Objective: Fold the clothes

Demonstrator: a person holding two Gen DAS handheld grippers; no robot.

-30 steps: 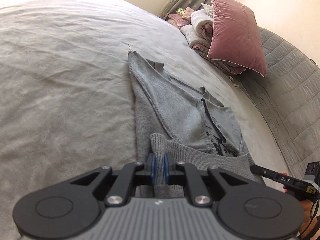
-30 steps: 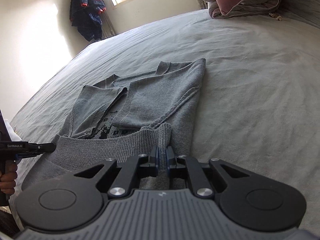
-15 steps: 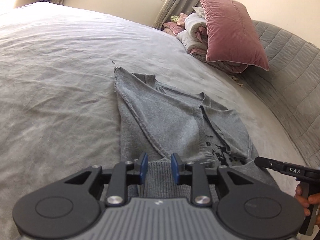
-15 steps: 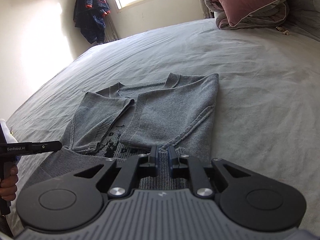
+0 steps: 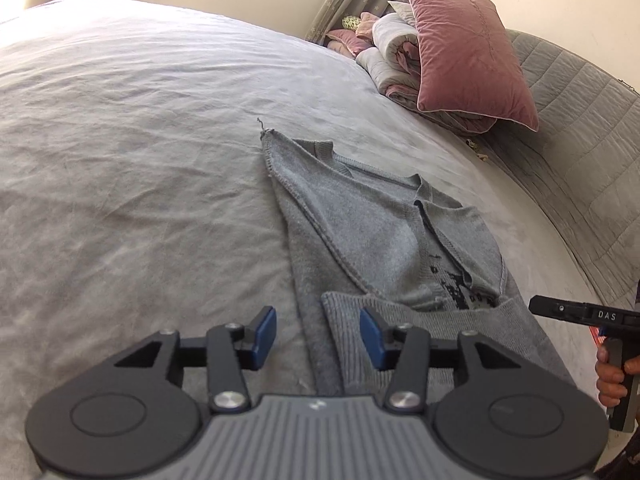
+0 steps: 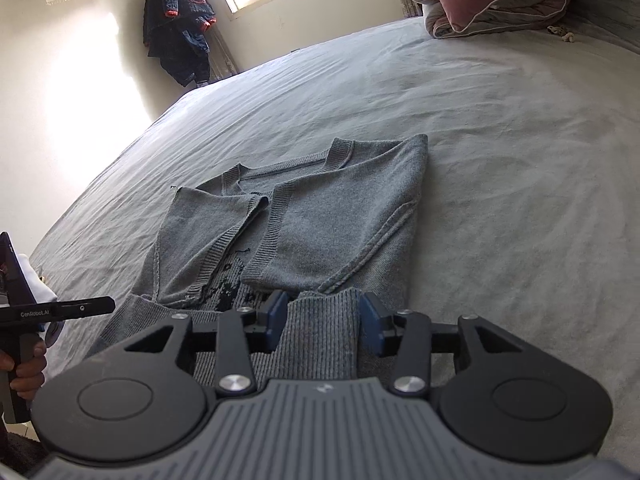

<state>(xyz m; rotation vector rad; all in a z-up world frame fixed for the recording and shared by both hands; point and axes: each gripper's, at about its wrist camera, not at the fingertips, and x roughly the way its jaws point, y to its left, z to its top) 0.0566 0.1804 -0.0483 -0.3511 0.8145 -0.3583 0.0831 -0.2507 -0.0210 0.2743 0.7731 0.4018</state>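
Observation:
A grey knitted sweater (image 5: 380, 240) lies flat on the bed, sleeves folded in, its ribbed hem (image 5: 420, 316) turned up over the lower body. My left gripper (image 5: 318, 336) hovers over the hem's left corner; its jaws are opening, and the blue pads stand clear of the fabric. In the right wrist view the sweater (image 6: 320, 220) fills the middle. My right gripper (image 6: 324, 322) straddles the hem's right corner (image 6: 320, 320); its jaws are opening too, with the ribbed cloth lying loose between the pads. Each view shows the other gripper's finger (image 5: 580, 314) (image 6: 80, 308) off to the side.
The grey bedsheet (image 5: 140, 160) spreads wide to the left and beyond the sweater. A pink pillow (image 5: 468, 52) leans on a folded duvet (image 5: 388, 56) by the quilted headboard (image 5: 580, 152). A dark jacket (image 6: 176, 36) hangs beside the window. A person's hand (image 5: 612, 376) holds the right gripper.
Both grippers were shut on the ribbed hem a second ago. Their jaws have since spread apart and the hem now rests on the sweater.

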